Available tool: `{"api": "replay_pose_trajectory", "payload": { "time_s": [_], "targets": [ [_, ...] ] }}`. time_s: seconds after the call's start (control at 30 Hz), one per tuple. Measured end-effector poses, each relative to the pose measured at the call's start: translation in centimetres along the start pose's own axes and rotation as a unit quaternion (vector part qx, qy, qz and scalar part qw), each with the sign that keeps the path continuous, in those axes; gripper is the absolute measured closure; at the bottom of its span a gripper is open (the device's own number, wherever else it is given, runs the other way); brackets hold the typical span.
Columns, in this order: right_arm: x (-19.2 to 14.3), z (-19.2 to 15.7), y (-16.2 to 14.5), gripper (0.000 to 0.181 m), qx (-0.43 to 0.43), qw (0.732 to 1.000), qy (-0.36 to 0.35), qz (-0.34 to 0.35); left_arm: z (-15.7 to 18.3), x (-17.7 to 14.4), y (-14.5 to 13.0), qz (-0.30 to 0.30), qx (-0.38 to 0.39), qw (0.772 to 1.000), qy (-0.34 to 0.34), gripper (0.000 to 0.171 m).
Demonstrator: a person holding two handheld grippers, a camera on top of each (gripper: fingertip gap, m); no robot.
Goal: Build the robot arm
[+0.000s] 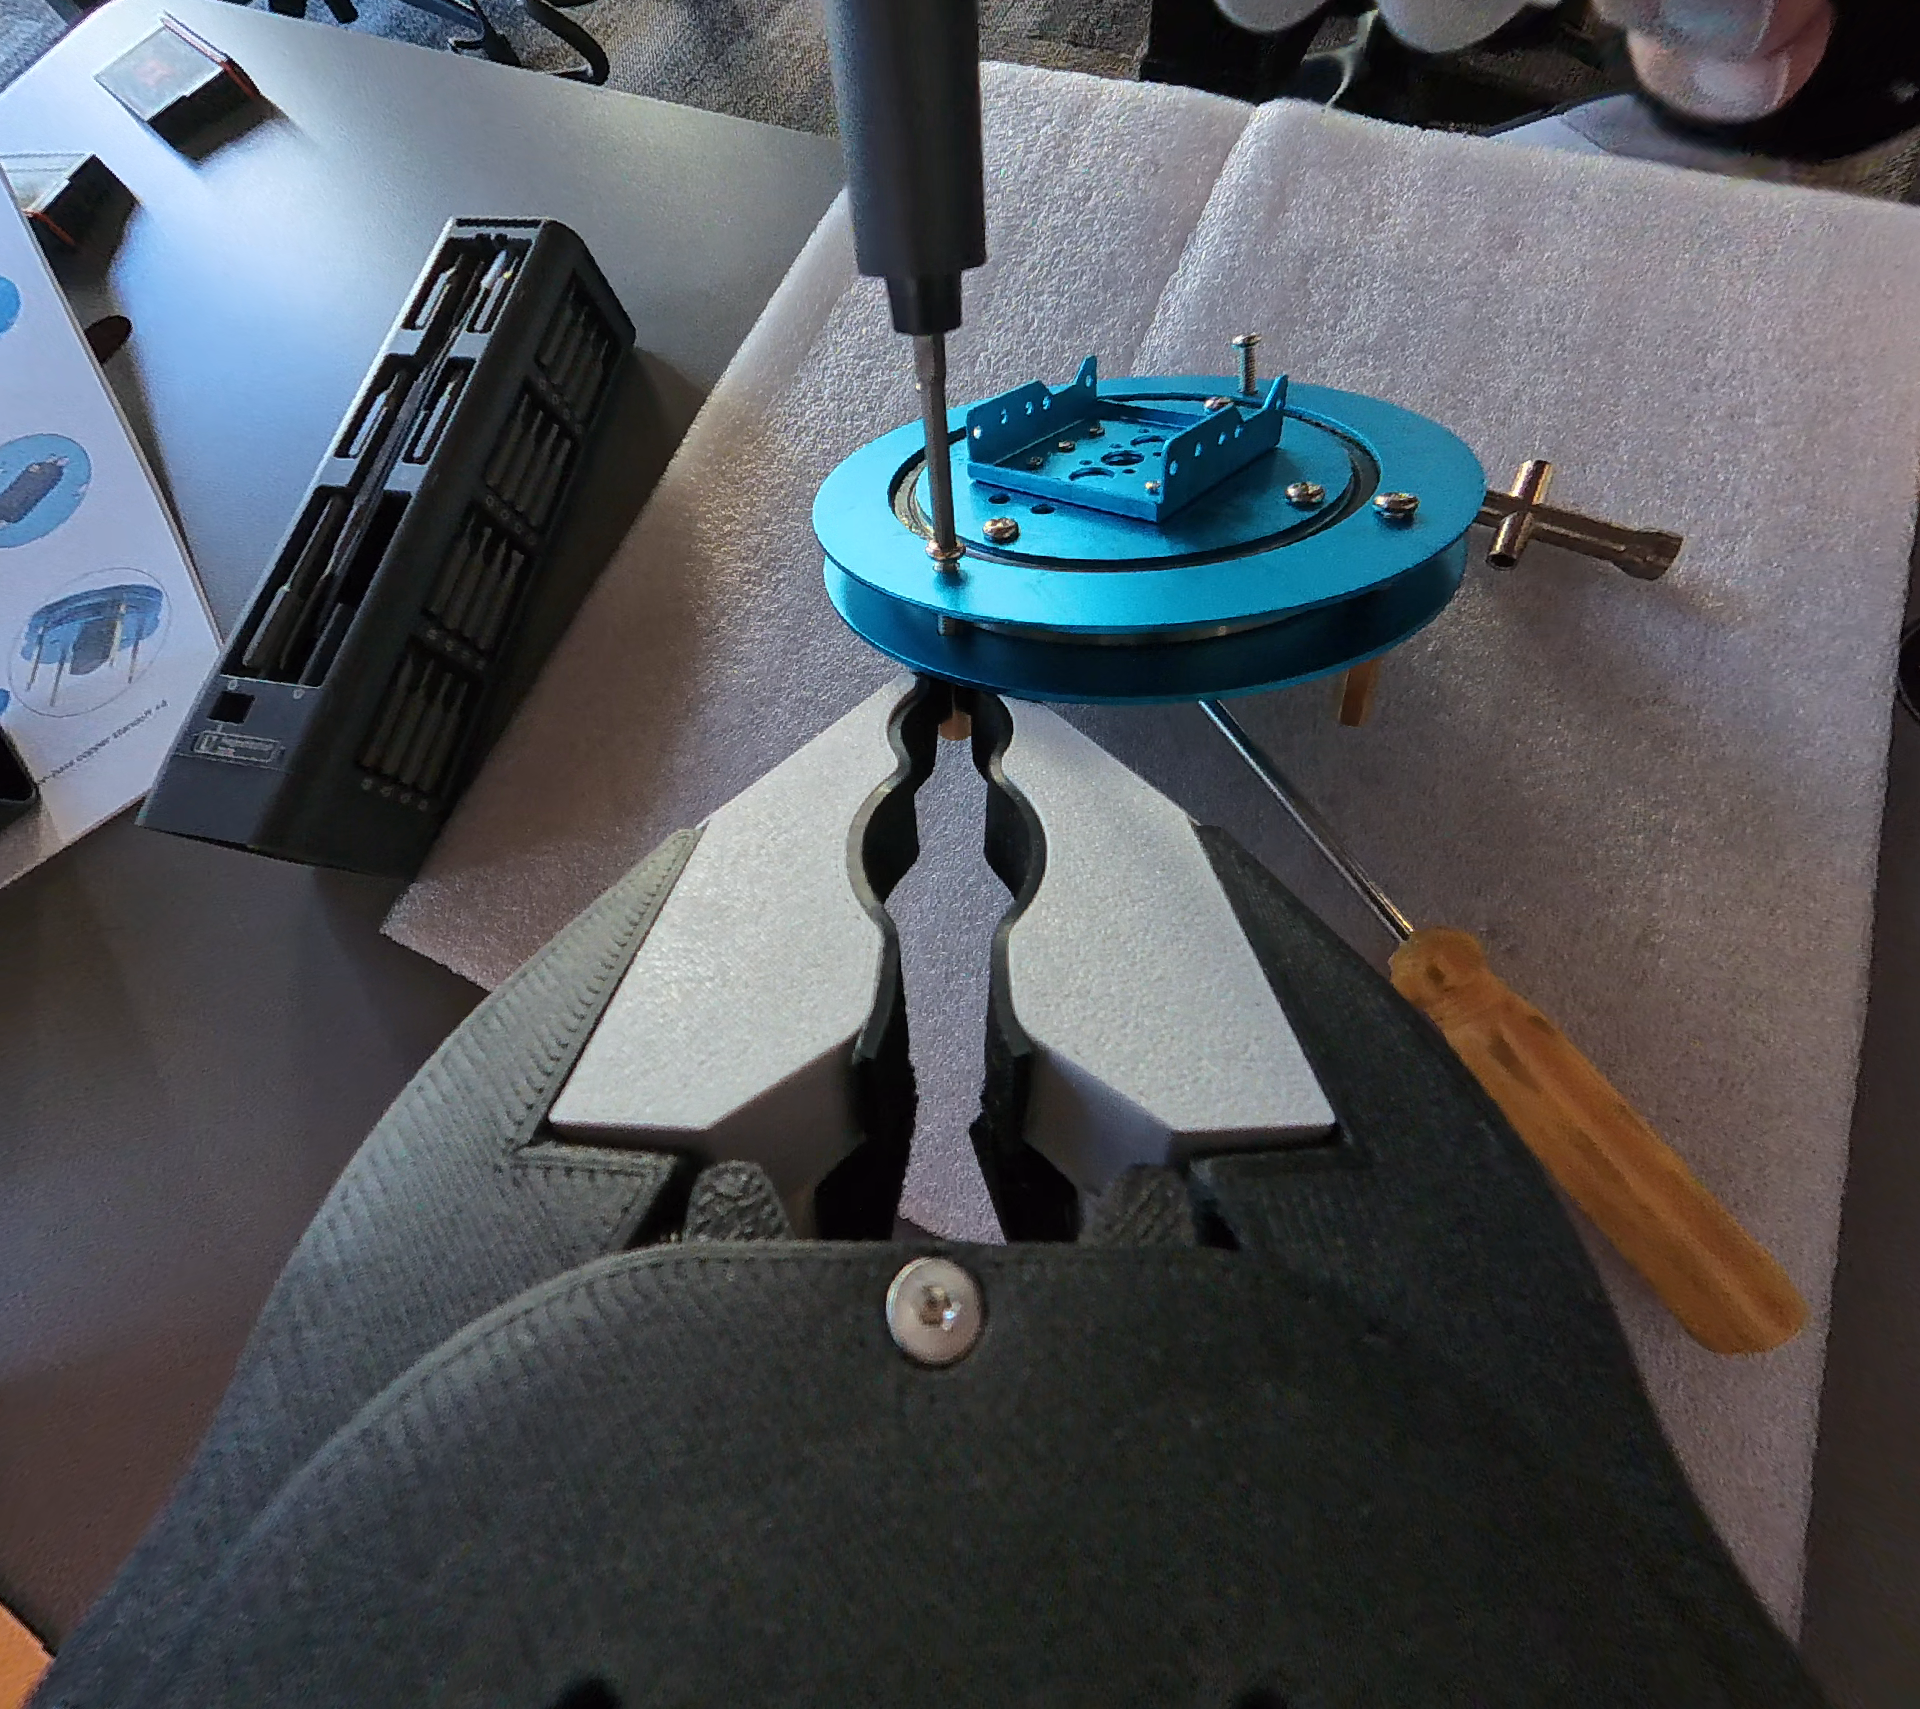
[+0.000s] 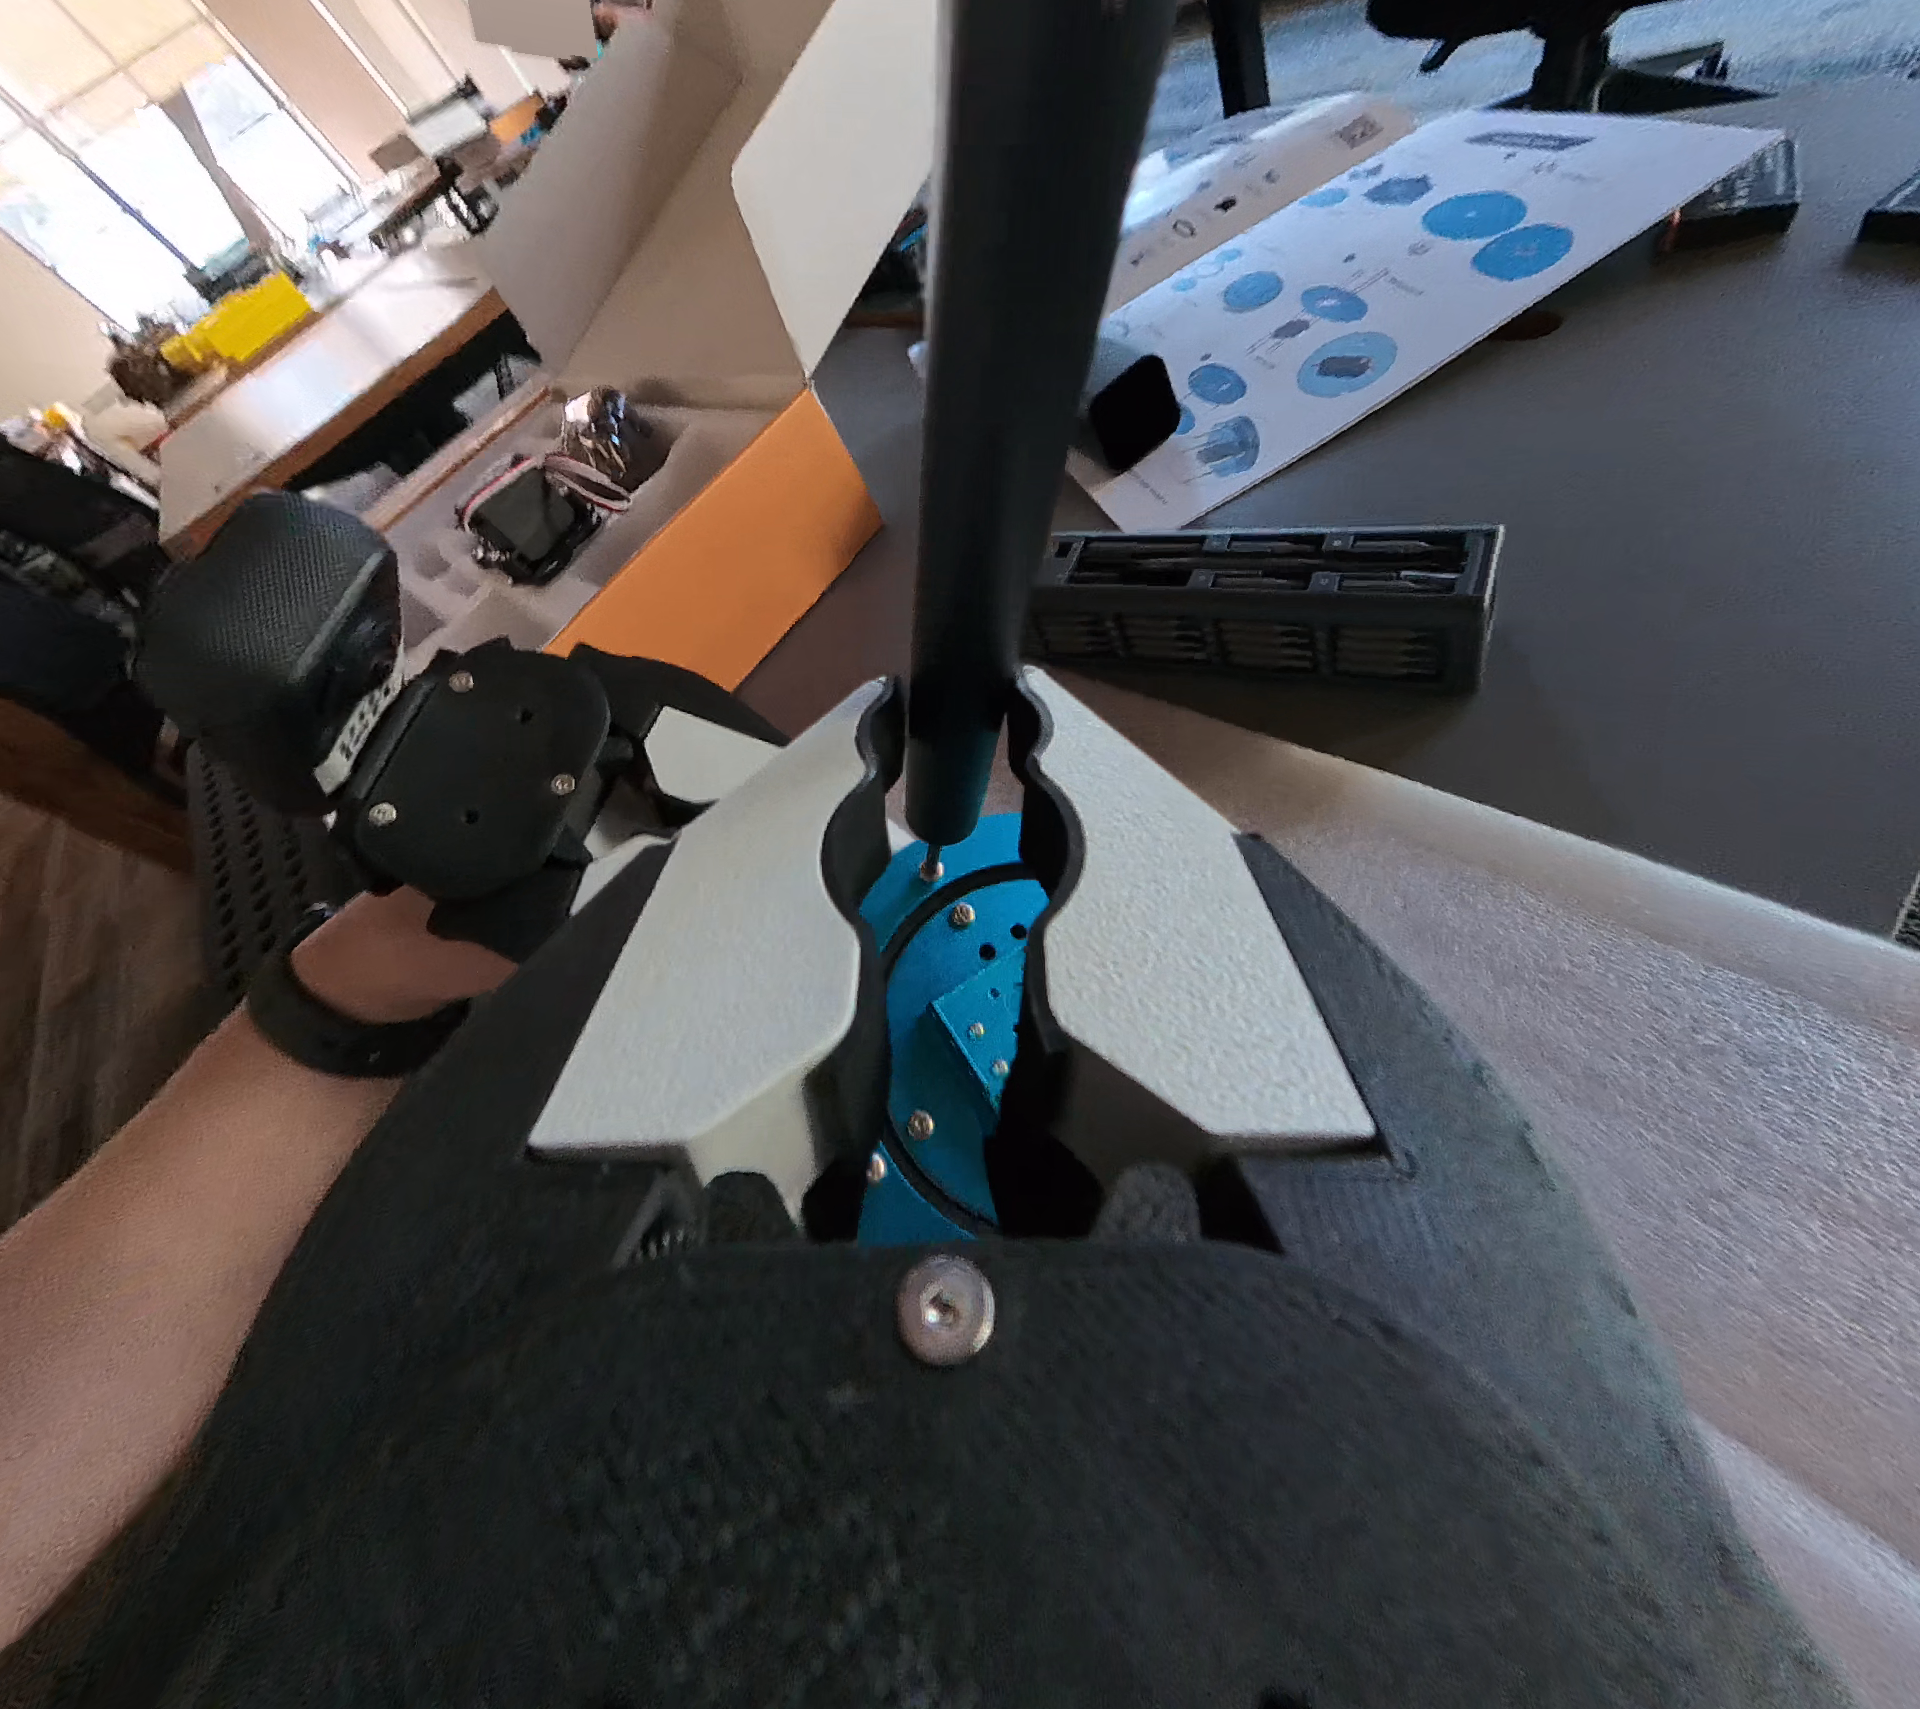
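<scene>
Pinching a brass standoff (image 1: pixel 954 717) under the blue turntable assembly (image 1: pixel 1148 553), the left gripper (image 1: pixel 951 714) steadies it on the white foam sheet (image 1: pixel 1558 371). The right gripper (image 2: pixel 951 729) clamps a dark electric screwdriver (image 2: pixel 1039 257) upright, its bit on a rim screw (image 1: pixel 943 556). An amber-handled screwdriver (image 1: pixel 1590 1140) and a bit case (image 1: pixel 405 547) lie nearby.

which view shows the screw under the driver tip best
The left wrist view: the screw sits in plain sight on the blue disc, with the driver bit standing on it. In the right wrist view the screw is only a small glimpse between the right gripper's fingers.
</scene>
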State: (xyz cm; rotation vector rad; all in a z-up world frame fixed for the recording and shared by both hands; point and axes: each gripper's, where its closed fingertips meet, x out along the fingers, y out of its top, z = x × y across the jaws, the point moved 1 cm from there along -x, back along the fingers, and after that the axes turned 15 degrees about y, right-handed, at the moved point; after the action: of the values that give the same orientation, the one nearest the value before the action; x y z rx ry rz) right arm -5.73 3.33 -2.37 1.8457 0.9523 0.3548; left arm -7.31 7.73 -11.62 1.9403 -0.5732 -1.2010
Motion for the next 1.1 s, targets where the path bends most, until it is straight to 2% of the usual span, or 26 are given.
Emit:
{"api": "replay_pose_trajectory", "payload": {
  "time_s": [0.13, 0.53, 0.7, 0.87, 0.97, 1.1],
  "targets": [
    [-0.3, 0.2, -0.5, 0.158, -0.020, 0.998, -0.008, -0.065, 0.0, 0.0, 0.0, 0.000, 0.000, 1.000, -0.001, 0.167],
    [-0.9, -1.1, -1.3, 0.148, -0.082, 0.976, 0.077, -0.186, 0.0, 0.0, -0.1, -0.002, 0.000, 1.000, -0.001, 0.167],
    [-1.5, -0.8, -1.7, 0.150, -0.106, 0.964, 0.096, -0.222, 0.1, 0.0, -0.1, -0.002, -0.002, 1.000, -0.002, 0.168],
    [-2.0, -0.3, -2.4, 0.150, -0.156, 0.942, 0.089, -0.283, 0.1, 0.0, 0.0, -0.002, 0.000, 1.000, -0.002, 0.167],
    [-2.1, -0.2, -2.6, 0.159, -0.189, 0.927, 0.091, -0.311, 0.1, 0.0, 0.0, -0.003, 0.001, 1.000, -0.002, 0.167],
    [-2.1, -0.6, -2.5, 0.162, -0.196, 0.923, 0.105, -0.314, 0.1, 0.0, 0.0, -0.002, -0.001, 1.000, -0.002, 0.167]
  ]
}}
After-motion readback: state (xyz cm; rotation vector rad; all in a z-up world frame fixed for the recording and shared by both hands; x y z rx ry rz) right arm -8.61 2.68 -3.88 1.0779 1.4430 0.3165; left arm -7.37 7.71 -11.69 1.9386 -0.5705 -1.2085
